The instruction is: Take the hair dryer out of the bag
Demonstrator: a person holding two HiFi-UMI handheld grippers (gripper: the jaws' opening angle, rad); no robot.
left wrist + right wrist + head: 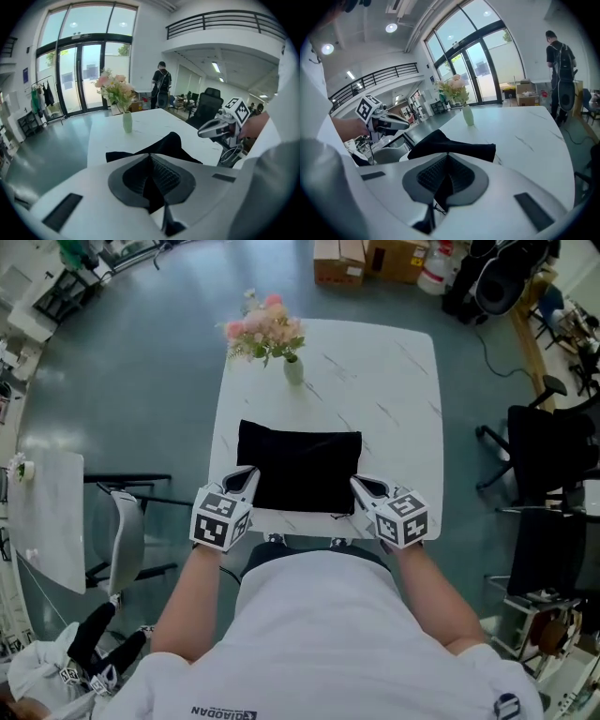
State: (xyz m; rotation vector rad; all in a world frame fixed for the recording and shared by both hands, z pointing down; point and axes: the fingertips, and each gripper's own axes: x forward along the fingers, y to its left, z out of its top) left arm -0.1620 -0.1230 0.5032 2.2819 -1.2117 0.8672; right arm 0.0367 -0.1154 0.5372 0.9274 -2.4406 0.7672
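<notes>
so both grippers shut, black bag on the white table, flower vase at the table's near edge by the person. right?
No. The flower vase stands at the far edge of the table, beyond the black bag, not the near one; the head view shows it. The rest holds: left gripper and right gripper shut, bag on the white table.

You face a white, faintly veined table (pixel 394 381) on a grey-green floor (pixel 141 381). A pale vase of pink flowers (pixel 269 334) stands at the table's far edge. Beyond that edge, cardboard boxes (pixel 339 261) sit on the floor. To the table's right are black office chairs (pixel 548 451), and to its left a second white table (pixel 47 512). Past the table, tall glass doors (pixel 84 75) let in daylight and a railed mezzanine (pixel 225 21) runs overhead. A person with a backpack (pixel 161 84) stands near the table's far corner.
</notes>
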